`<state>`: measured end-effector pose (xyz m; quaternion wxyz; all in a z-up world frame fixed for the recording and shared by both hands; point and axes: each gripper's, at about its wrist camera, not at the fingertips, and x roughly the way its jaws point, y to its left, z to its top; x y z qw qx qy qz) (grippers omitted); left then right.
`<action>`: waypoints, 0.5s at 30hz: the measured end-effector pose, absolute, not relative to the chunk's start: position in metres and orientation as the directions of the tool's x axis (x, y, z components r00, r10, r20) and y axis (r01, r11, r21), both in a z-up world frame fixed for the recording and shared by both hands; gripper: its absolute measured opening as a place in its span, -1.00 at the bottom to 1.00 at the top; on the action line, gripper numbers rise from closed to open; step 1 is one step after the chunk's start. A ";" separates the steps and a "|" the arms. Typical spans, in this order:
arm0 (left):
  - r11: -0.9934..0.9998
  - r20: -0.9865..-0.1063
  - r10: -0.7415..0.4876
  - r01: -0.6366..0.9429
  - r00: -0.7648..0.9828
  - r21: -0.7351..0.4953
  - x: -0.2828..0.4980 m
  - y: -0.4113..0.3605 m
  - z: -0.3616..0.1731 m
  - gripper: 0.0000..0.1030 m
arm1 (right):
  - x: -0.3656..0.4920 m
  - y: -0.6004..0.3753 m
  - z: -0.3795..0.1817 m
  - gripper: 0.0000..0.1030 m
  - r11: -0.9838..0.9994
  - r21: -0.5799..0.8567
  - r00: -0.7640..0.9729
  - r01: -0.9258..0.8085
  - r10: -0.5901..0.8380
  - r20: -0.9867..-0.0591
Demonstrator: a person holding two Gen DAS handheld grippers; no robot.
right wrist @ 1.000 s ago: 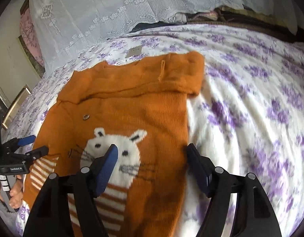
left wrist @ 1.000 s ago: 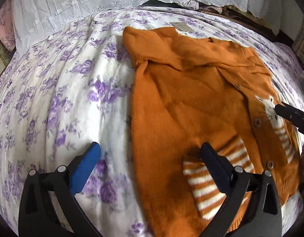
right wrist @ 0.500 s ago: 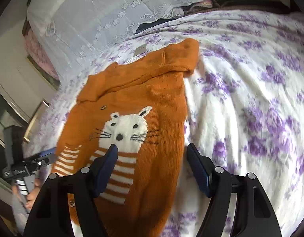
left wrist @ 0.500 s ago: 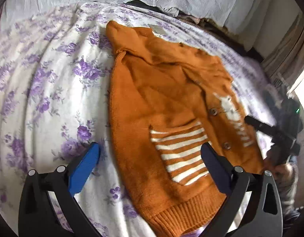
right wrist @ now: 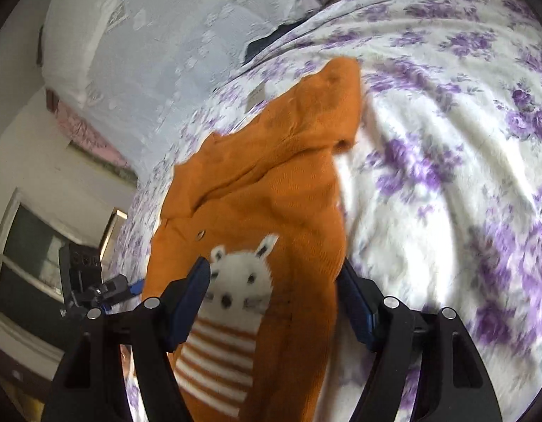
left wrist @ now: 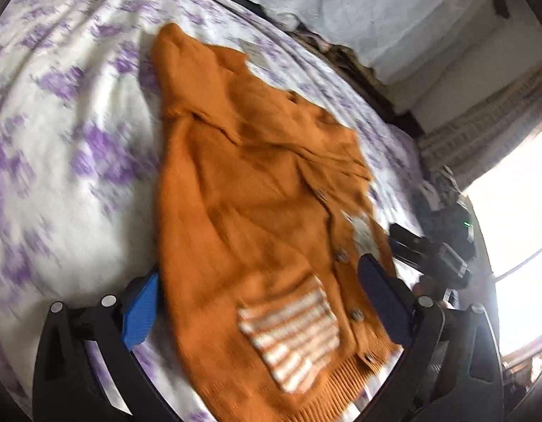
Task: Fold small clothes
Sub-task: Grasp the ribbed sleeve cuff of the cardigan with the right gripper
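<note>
Orange knit cardigan (left wrist: 257, 211) flat on floral bedspread (left wrist: 60, 140) | both my grippers, left (left wrist: 260, 302) and right (right wrist: 274, 302), gape empty | pinch hem corners evenly, fold square.

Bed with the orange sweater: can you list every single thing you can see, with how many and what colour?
Sweater: one, orange knit with buttons, lying flat on the bed.
Animal picture: one, white, on the sweater front above orange and white stripes.
Striped pocket: one, orange and white, near the sweater's hem.
Bedspread: one, white with purple flowers, under the sweater.
Lace cloth: one, white, at the far end of the bed.
Left gripper: one, black with blue pads, open, over the hem.
Right gripper: one, black with blue pads, open, over the animal picture.
</note>
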<state>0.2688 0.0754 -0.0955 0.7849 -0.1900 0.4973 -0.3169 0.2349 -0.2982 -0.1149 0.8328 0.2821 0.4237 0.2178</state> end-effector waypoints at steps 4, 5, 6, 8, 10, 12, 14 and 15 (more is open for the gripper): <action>0.771 -0.730 -0.625 0.366 0.276 -0.521 0.244 0.055 -0.098 0.91 | 0.218 -0.291 -0.113 0.40 0.758 0.633 0.538 -0.155 0.602 -0.589; 0.784 -0.750 -0.602 0.383 0.275 -0.489 0.236 0.048 -0.098 0.91 | 0.214 -0.290 -0.113 0.35 0.759 0.632 0.536 -0.158 0.603 -0.591; 0.797 -0.767 -0.578 0.394 0.277 -0.458 0.229 0.042 -0.098 0.91 | 0.210 -0.289 -0.113 0.29 0.760 0.630 0.534 -0.160 0.603 -0.592; 0.828 -0.799 -0.520 0.407 0.302 -0.385 0.216 0.034 -0.099 0.91 | 0.198 -0.286 -0.113 0.21 0.767 0.618 0.530 -0.171 0.601 -0.599; 0.853 -0.818 -0.471 0.406 0.330 -0.328 0.205 0.028 -0.099 0.91 | 0.182 -0.278 -0.110 0.13 0.795 0.576 0.534 -0.194 0.578 -0.618; 0.876 -0.827 -0.431 0.388 0.360 -0.287 0.195 0.026 -0.099 0.89 | 0.170 -0.271 -0.109 0.09 0.811 0.545 0.537 -0.214 0.564 -0.628; 0.909 -0.838 -0.364 0.351 0.407 -0.224 0.182 0.023 -0.098 0.73 | 0.155 -0.263 -0.107 0.06 0.835 0.501 0.550 -0.227 0.535 -0.641; 0.924 -0.844 -0.324 0.335 0.426 -0.185 0.178 0.022 -0.099 0.59 | 0.150 -0.261 -0.106 0.04 0.848 0.479 0.561 -0.227 0.516 -0.647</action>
